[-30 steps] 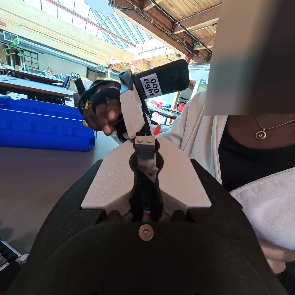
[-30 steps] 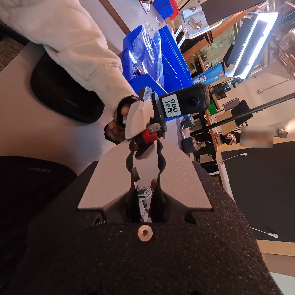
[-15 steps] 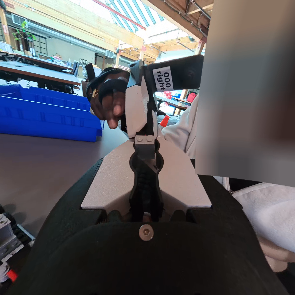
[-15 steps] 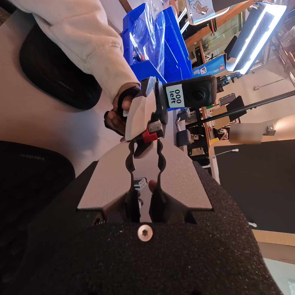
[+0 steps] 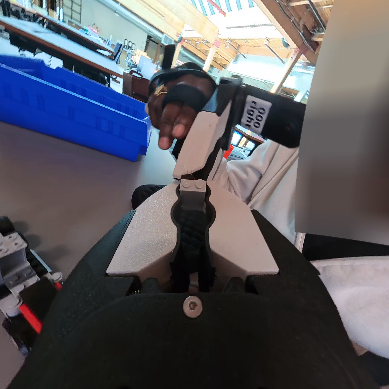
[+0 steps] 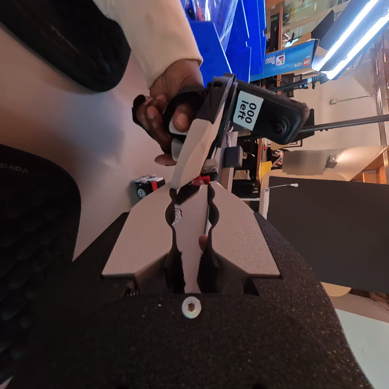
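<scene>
A small grey two-stud plastic brick is clamped at the fingertips of the left claw. A small red-and-black brick piece is held at the tips of the right claw, touching the grey brick's end. Beyond, a small black-and-white wheeled brick model rests on the pale grey tabletop, and blue plastic bins stand farther back.

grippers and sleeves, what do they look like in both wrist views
Each gripper, left gripper and right gripper, has two pale grey wedge-shaped plastic fingers with wavy black inner edges, a rough black body with a silver screw, and a black camera bearing a white sticker. Black hand straps; cream fleece sleeves.
</scene>
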Demonstrator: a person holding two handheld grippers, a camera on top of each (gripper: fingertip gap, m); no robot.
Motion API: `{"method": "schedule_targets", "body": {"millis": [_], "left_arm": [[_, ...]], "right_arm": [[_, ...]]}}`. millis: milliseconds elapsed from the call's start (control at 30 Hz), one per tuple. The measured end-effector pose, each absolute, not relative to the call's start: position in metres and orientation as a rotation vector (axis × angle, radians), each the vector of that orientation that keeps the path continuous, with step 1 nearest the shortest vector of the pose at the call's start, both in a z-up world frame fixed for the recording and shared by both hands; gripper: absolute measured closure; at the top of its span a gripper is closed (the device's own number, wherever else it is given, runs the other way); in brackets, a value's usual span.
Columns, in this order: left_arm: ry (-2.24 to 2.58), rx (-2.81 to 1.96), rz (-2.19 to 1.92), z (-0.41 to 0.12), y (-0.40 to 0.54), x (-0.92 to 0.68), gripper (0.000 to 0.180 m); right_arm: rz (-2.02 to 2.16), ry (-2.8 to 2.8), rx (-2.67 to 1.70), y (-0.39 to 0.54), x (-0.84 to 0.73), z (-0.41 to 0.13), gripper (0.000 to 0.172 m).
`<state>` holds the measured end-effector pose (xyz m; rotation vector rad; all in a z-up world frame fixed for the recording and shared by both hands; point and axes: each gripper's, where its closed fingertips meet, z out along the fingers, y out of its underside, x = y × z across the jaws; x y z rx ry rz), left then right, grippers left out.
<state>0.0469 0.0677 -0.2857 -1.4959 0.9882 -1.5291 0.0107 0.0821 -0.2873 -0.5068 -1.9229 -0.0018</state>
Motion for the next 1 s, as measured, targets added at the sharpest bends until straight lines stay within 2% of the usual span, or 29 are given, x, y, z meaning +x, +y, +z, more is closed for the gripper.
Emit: {"method": "schedule_targets", "body": {"millis": [100, 167, 233, 500, 1000], "left_arm": [[0.943, -1.535, -1.534, -0.287, 0.073, 0.046, 0.162], [0.897, -1.568, -1.531, -0.29, 0.079, 0.045, 0.162], [0.888, -1.544, -1.555, -0.287, 0.079, 0.045, 0.163], [0.896, -1.52, -1.474, -0.285, 0.083, 0.042, 0.162], [0.912, -1.549, -1.437, -0.291, 0.085, 0.041, 0.162]], "right_arm": [[-0.056, -1.915, -0.508, 0.087, 0.009, -0.288, 0.143], [-0.025, -1.88, -0.464, 0.081, 0.005, -0.283, 0.135], [0.029, -1.895, -0.481, 0.076, 0.004, -0.285, 0.146], [0.094, -1.872, -0.602, 0.088, 0.008, -0.283, 0.137], [0.114, -1.891, -0.642, 0.089, 0.005, -0.29, 0.14]]}}
